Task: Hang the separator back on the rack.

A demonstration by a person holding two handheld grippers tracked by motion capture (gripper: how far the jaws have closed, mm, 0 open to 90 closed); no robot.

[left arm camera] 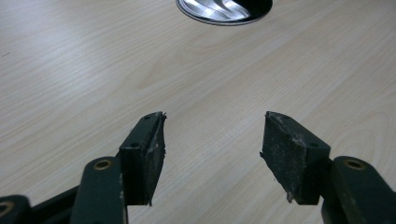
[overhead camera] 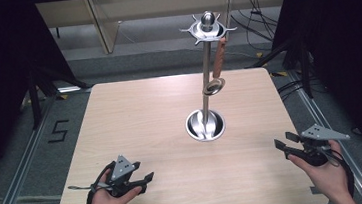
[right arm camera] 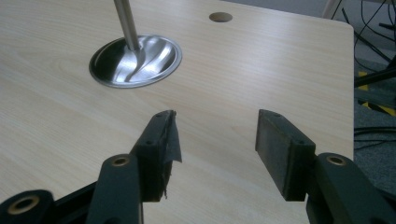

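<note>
High view: a wood-handled utensil [overhead camera: 218, 58] hung from the steel stand [overhead camera: 207, 74] at upper centre; the left gripper [overhead camera: 149, 181] and right gripper [overhead camera: 278, 144] sat at the lower corners. Left gripper view: jaws stood wide apart, holding nothing, with the stand's base [left arm camera: 224, 9] at the top edge. Right gripper view: jaws likewise parted and empty; a sound pick would approach level and clamp the handle mid-length.

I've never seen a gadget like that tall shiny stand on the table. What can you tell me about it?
The stand looks like polished metal: a thin upright pole rising from a round dished base that rests on the wooden table, right of the middle. At the top sits a ring of short hooks under a ball knob. One utensil with a brown handle hangs from a hook, its round metal end beside the pole. Neither gripper touches it.
</note>
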